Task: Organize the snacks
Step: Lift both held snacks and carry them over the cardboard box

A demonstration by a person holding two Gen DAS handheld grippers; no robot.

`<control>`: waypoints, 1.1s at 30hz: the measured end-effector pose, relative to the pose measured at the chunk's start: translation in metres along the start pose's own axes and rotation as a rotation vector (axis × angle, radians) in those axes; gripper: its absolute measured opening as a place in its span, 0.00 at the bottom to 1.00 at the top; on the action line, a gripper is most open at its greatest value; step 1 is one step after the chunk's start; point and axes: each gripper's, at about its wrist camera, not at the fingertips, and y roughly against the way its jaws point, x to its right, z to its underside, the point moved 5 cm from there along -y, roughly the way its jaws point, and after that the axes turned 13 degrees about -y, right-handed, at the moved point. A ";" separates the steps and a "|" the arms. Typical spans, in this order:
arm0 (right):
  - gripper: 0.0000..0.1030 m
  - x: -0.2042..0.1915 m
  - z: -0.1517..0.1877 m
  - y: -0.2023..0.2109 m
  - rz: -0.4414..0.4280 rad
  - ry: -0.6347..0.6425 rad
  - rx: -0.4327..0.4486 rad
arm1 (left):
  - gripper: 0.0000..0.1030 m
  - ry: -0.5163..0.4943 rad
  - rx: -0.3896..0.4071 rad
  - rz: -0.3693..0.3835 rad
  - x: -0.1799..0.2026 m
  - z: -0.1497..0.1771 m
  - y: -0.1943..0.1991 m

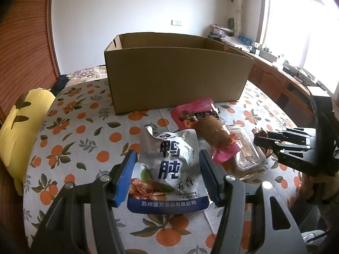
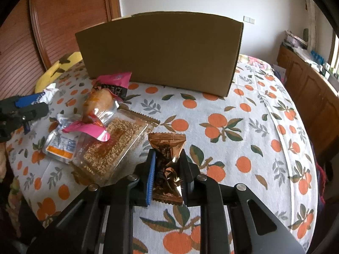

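Observation:
My left gripper (image 1: 167, 154) is shut on a white and blue snack pouch (image 1: 169, 169), its blue pads pressing both sides. The right wrist view shows it at the far left (image 2: 31, 103). My right gripper (image 2: 167, 154) is shut on a small copper-brown wrapped snack (image 2: 167, 144), just above the cloth. In the left wrist view it sits at the right (image 1: 260, 141). An open cardboard box (image 1: 175, 76) (image 2: 161, 50) stands upright behind the snacks. Between the grippers lie a pink pack (image 2: 114, 78), a clear pack of grain brittle (image 2: 114, 144) and a small white and orange pouch (image 2: 61, 144).
Everything rests on an orange-print cloth (image 2: 243, 127). A yellow cushion (image 1: 21, 131) lies at the left edge. Wooden cabinets (image 2: 307, 84) with clutter on top run along the right under a window. A wooden slatted panel (image 1: 25, 53) stands at the left.

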 end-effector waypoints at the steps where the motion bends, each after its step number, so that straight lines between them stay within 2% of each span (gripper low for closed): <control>1: 0.17 0.001 0.000 0.002 -0.003 -0.002 0.001 | 0.57 0.000 0.002 0.002 0.001 -0.001 0.000; 14: 0.18 0.008 -0.001 0.020 -0.034 -0.017 0.027 | 0.57 0.000 0.026 0.012 0.005 -0.012 -0.004; 20: 0.18 0.015 -0.007 0.030 -0.046 -0.028 0.044 | 0.57 -0.004 0.056 0.019 0.007 -0.030 -0.005; 33: 0.18 0.027 -0.058 0.048 -0.082 -0.014 0.127 | 0.57 -0.021 0.151 0.026 -0.005 -0.086 -0.005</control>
